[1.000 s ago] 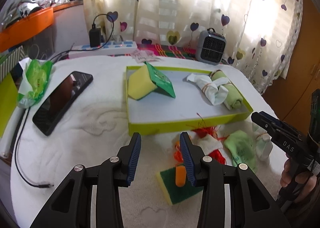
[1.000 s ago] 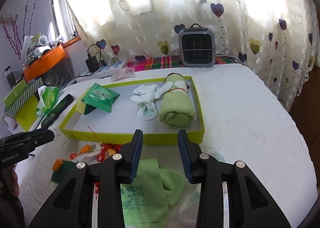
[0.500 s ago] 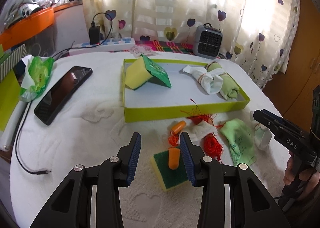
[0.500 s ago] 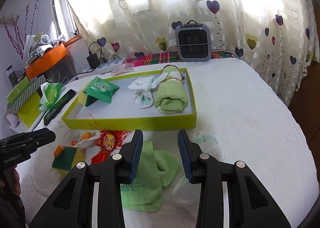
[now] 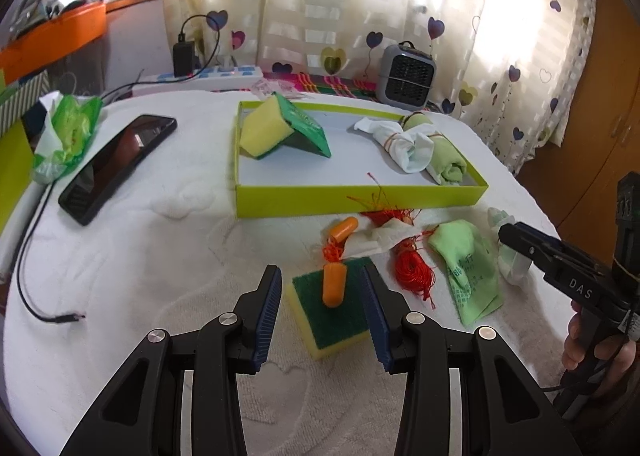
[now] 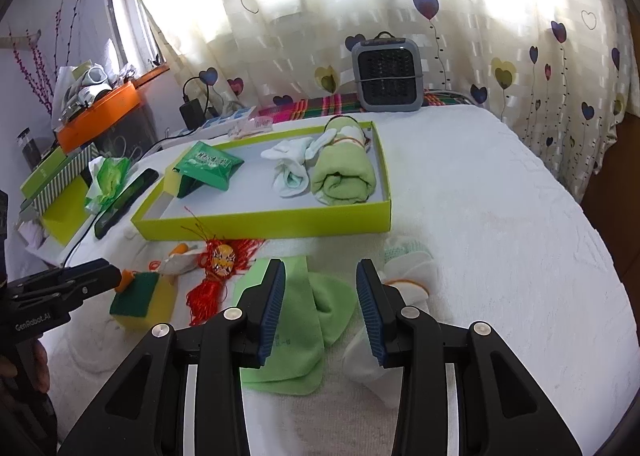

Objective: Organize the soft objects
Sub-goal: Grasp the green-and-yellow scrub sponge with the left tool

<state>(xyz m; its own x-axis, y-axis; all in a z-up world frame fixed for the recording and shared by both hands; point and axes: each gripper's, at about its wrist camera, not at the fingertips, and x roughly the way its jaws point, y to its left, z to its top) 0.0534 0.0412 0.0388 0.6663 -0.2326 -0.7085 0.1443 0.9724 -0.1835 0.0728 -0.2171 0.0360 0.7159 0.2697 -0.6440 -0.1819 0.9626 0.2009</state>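
Observation:
A lime-green tray (image 5: 360,199) (image 6: 260,221) holds a yellow sponge (image 5: 266,129), a green packet (image 6: 210,164), white socks (image 6: 290,165) and a rolled green towel (image 6: 344,171). In front of it lie a green-topped sponge (image 5: 332,316) (image 6: 138,298) with an orange earplug (image 5: 334,286) on it, a red tassel ornament (image 6: 218,268), a green cloth (image 6: 308,320) (image 5: 468,264) and a white sock bundle (image 6: 404,280). My left gripper (image 5: 322,314) is open above the sponge. My right gripper (image 6: 320,306) is open above the green cloth.
A black phone (image 5: 116,165), a green plastic bag (image 5: 66,133) and a cable (image 5: 36,288) lie on the left of the white cloth-covered table. A small grey heater (image 6: 386,73) and a power strip (image 5: 216,73) stand at the back. An orange shelf (image 6: 100,113) is far left.
Both grippers have pulled back from the tray, so the loose items in front of it are in fuller view. Both stay open.

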